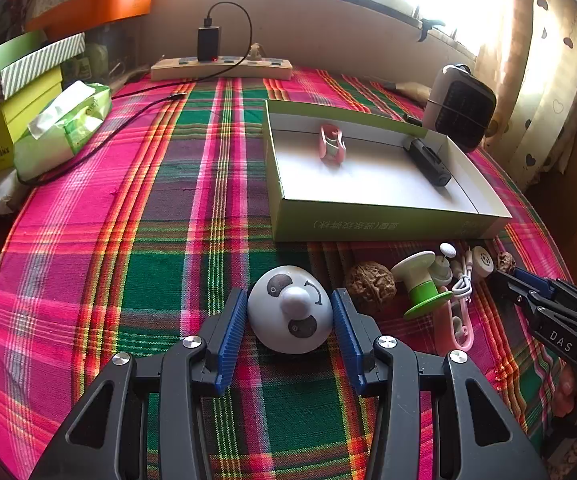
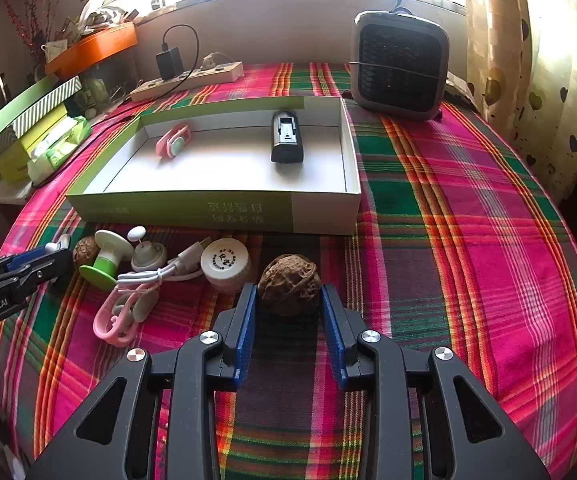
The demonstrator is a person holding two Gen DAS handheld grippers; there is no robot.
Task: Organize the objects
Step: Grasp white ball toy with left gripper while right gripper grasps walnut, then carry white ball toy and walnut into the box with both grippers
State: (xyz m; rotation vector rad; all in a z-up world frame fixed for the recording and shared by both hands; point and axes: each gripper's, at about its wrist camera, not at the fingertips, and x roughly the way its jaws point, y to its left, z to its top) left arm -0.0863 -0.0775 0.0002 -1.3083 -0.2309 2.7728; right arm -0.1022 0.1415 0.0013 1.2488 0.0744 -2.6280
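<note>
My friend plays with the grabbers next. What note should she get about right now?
Left gripper: around the white dome toy, pads touching its sides.
Right gripper: pads on a walnut.
Done: pink clip and black device lie in the box.
Left: second walnut, green spool, white cable, white cap and the two held things.
</note>
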